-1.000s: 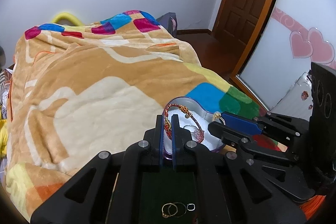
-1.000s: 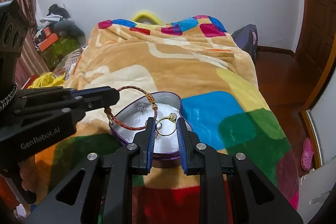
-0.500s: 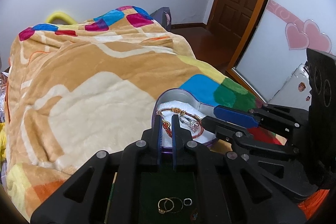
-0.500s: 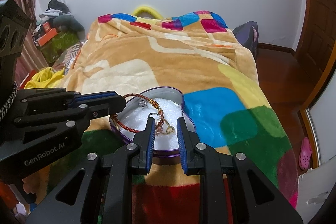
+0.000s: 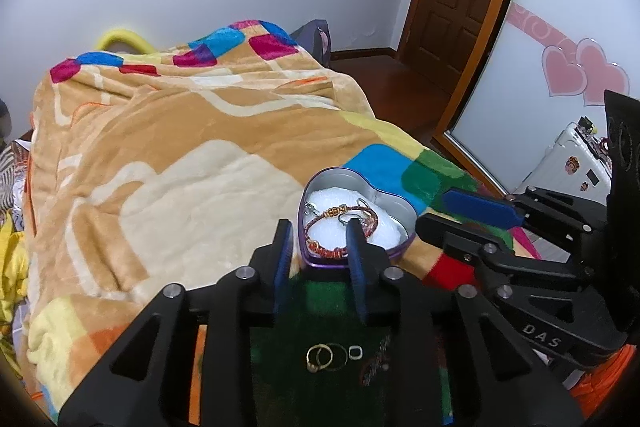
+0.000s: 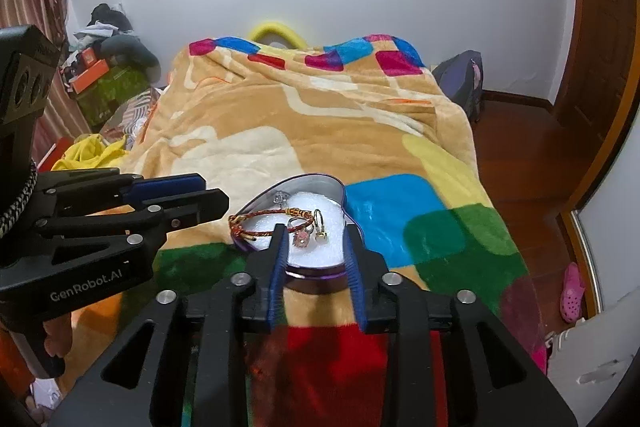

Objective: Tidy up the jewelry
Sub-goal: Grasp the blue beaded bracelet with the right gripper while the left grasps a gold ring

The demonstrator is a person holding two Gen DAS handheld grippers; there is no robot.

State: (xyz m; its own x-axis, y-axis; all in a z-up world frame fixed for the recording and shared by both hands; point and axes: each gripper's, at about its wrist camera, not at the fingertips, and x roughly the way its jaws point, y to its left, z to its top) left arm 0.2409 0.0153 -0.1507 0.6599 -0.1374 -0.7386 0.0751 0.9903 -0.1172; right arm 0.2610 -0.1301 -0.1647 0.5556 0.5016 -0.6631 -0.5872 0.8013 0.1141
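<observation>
Two grippers, both spread wide with nothing between their fingers. The left gripper (image 5: 320, 235) sits just short of the heart-shaped tin (image 5: 394, 197), and the right gripper (image 6: 314, 243) hangs right at the tin's near rim, so nobody's carrying anything at the moment.

Progress looks decent to me. The tin rests on the blanket (image 5: 180, 155) covering the bed, and inside it, on the white padding, there's the red braided bracelet (image 6: 260, 217) with gold beads, a gold ring (image 6: 319, 225) standing on edge, and a ring with a pinkish stone (image 6: 301, 235). There's also a small silvery piece (image 6: 280, 198) at the back of the tin, maybe an earring or a charm, can't really say.

What's left, I'd guess: a few loose rings (image 5: 326, 357) lying on the green patch of blanket below the left gripper, well short of the tin. Looks like two or three overlapping hoops plus a small squarish one, but they're tiny and I can't count them for sure.

No lid anywhere I can see. The near wall of the tin is partly blocked by the fingers in both views.
</observation>
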